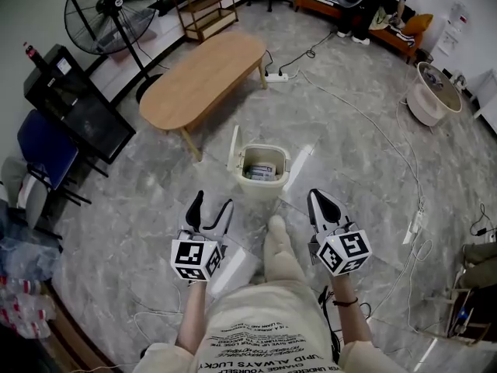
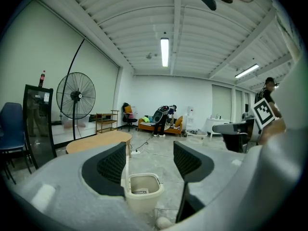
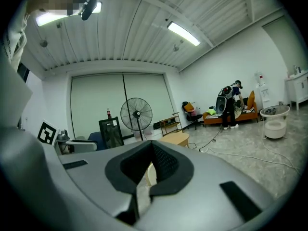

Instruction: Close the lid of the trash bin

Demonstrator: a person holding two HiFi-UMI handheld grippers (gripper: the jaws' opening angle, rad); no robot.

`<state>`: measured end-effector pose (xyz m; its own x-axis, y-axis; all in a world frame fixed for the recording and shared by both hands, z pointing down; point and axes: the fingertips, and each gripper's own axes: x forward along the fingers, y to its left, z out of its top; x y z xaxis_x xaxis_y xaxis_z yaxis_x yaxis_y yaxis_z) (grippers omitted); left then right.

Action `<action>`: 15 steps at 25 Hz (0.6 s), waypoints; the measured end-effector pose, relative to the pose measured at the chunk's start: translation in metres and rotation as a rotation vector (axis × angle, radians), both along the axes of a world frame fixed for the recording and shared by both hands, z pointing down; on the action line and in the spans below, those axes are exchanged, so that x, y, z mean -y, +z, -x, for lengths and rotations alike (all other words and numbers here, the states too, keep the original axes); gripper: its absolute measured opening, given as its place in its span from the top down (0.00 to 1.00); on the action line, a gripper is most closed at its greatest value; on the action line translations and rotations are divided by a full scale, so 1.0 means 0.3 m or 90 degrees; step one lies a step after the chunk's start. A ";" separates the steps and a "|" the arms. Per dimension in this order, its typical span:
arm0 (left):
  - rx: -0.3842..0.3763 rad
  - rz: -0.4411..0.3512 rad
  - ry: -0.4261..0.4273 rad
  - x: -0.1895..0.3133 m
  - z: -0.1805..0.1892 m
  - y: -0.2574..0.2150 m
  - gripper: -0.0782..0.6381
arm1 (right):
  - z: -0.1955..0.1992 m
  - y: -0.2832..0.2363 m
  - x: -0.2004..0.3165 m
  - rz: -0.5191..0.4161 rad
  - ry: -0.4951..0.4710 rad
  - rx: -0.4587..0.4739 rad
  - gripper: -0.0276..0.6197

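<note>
Now I'm hovering over bare floor (image 1: 147, 200) before the trash bin (image 1: 262, 188) — lid (image 1: 234, 149) standing upright at its left edge; left gripper (image 1: 213, 202) gaping empty, right gripper (image 1: 318, 198) pinched together.

We see a small cream trash bin (image 1: 262, 186) standing upright on the grey marbled floor (image 1: 365, 177), just ahead of us and near the end of the long wooden table (image 1: 203, 72). It is open: its lid (image 1: 232, 152) is swung up and stands almost vertical along the bin's left side. Some pale rubbish lies inside; we cannot tell what it is.
</note>
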<state>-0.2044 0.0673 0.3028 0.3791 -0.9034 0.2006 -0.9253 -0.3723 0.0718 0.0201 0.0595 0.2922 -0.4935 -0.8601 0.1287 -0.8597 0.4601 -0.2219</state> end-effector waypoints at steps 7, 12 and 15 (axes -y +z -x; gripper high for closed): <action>0.010 0.023 -0.032 0.263 -0.010 0.041 0.47 | 0.020 0.026 0.295 0.018 -0.049 -0.003 0.95; 0.016 0.052 -0.055 0.441 -0.026 0.066 0.47 | 0.034 0.043 0.525 0.046 -0.085 -0.008 0.95; 0.015 0.070 -0.079 0.528 -0.023 0.091 0.47 | 0.057 0.060 0.642 0.063 -0.116 -0.012 0.95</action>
<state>-0.1976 -0.0912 0.3301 0.2604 -0.9148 0.3086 -0.9655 -0.2465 0.0838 0.0029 -0.1331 0.3103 -0.6369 -0.7392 0.2191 -0.7684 0.5857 -0.2579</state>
